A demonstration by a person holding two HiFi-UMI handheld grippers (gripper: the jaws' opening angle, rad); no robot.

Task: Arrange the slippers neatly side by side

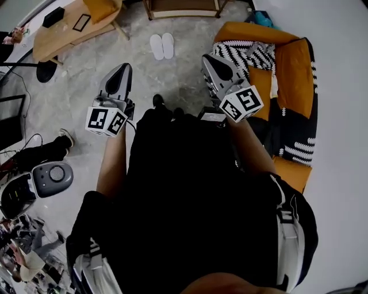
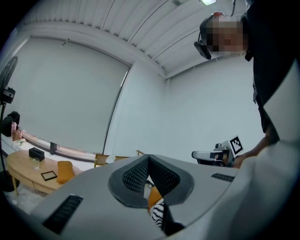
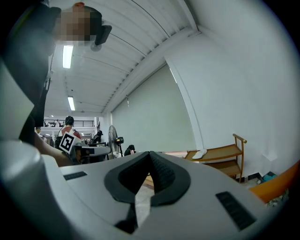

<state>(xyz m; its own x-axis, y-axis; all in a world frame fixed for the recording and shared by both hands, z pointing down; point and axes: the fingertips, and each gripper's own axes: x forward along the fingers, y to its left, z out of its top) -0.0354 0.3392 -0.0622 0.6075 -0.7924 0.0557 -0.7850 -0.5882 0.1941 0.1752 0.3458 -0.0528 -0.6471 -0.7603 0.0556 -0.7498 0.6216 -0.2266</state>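
Two white slippers (image 1: 161, 46) lie side by side on the grey floor (image 1: 172, 86), toes away from me, well ahead of both grippers. My left gripper (image 1: 124, 69) is held up at chest height to the left, jaws shut with nothing between them. My right gripper (image 1: 210, 59) is raised at the right, also shut and empty. Both gripper views point level across the room and show only closed black pads (image 2: 149, 177) (image 3: 150, 176); the slippers on the floor are not visible there.
An orange sofa (image 1: 293, 74) with black-and-white patterned cushions (image 1: 253, 54) stands to the right. A wooden table (image 1: 69, 26) is at the upper left and a wooden shelf (image 1: 184, 8) at the top. A grey device (image 1: 53, 177) and cables lie on the floor at left.
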